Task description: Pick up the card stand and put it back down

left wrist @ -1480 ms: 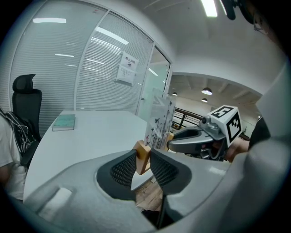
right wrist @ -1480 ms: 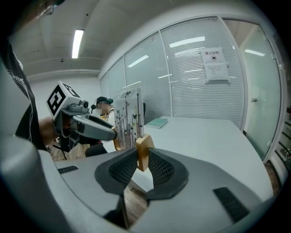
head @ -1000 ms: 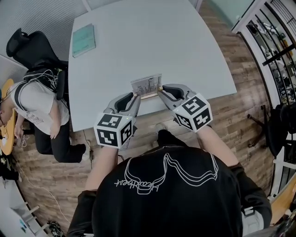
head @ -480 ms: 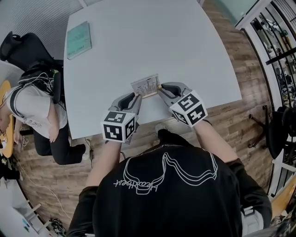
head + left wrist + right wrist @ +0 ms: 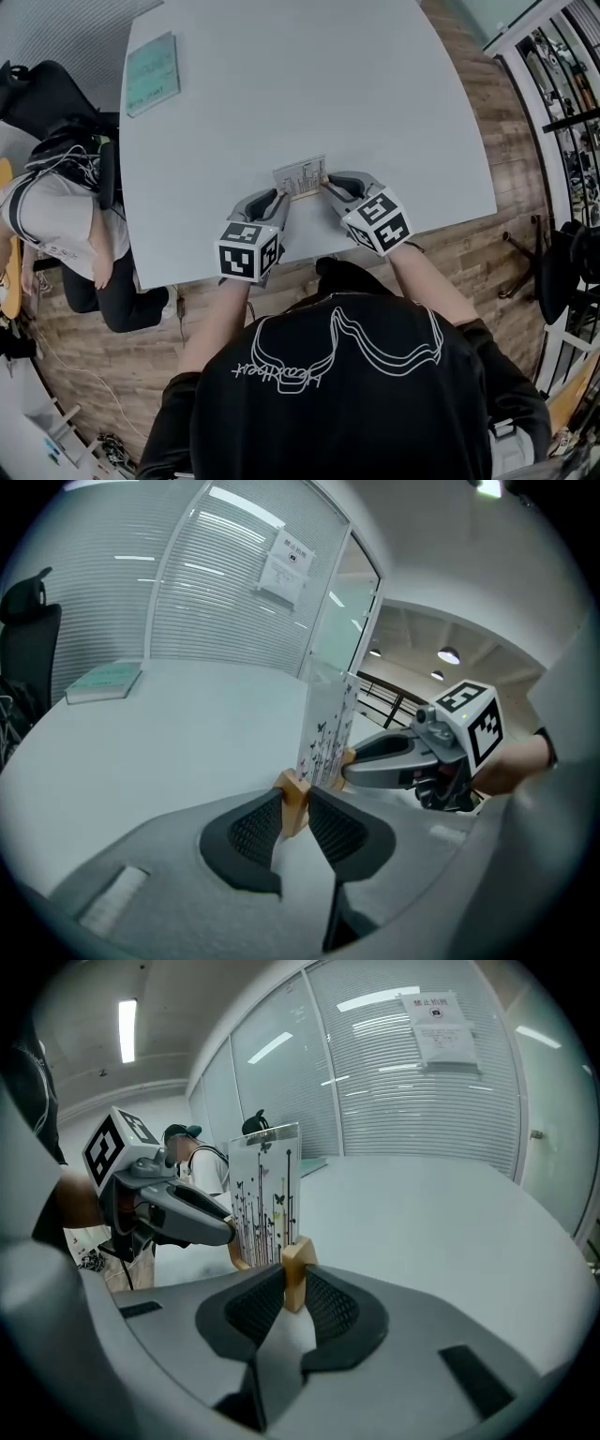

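Observation:
The card stand [image 5: 300, 176], a clear upright holder with a printed card in a wooden base, is near the front edge of the white table [image 5: 281, 84]. My left gripper [image 5: 279, 194] is shut on the left end of the wooden base [image 5: 293, 799]. My right gripper [image 5: 324, 186] is shut on the right end [image 5: 296, 1269]. The card [image 5: 326, 728] stands upright between them. Each gripper view shows the other gripper across the card: the right gripper [image 5: 349, 758] and the left gripper [image 5: 232, 1232]. I cannot tell whether the base touches the table.
A teal book [image 5: 152, 73] lies at the table's far left corner. A seated person [image 5: 56, 216] and a black chair [image 5: 37, 94] are left of the table. Shelving [image 5: 572, 75] lines the right side, and wooden floor surrounds the table.
Both grippers still hold the ends of the stand. Their marker cubes have drawn slightly inward and toward the table, and the head view has shifted a little.

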